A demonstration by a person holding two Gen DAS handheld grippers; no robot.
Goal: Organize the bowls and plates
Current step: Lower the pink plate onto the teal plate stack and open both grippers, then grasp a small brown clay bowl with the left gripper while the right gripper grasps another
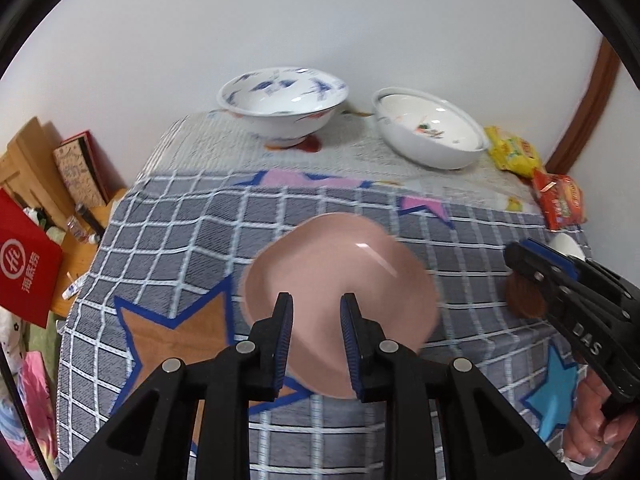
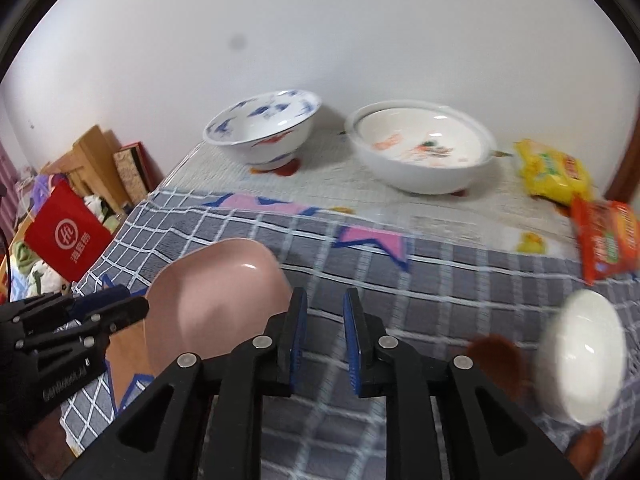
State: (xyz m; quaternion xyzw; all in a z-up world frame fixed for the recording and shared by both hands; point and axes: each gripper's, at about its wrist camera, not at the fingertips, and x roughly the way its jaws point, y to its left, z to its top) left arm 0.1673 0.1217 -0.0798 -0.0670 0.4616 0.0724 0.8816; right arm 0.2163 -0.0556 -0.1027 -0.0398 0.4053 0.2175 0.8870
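Observation:
A pink plate (image 1: 340,280) lies on the checked cloth, right in front of my left gripper (image 1: 316,306), which is open and empty just above its near rim. The plate also shows in the right wrist view (image 2: 216,304), left of my right gripper (image 2: 325,300), which is open and empty above the cloth. A blue-patterned white bowl (image 1: 282,102) (image 2: 262,128) and a white bowl with an orange motif (image 1: 430,132) (image 2: 420,146) stand at the back by the wall. A small white bowl (image 2: 582,354) sits at the right, partly seen in the left wrist view (image 1: 566,246).
Yellow (image 2: 552,170) and orange (image 2: 608,236) snack packets lie at the back right. A brown round patch (image 2: 496,358) lies beside the small bowl. A red bag (image 1: 24,268) and wooden clutter (image 1: 36,164) sit off the table's left edge.

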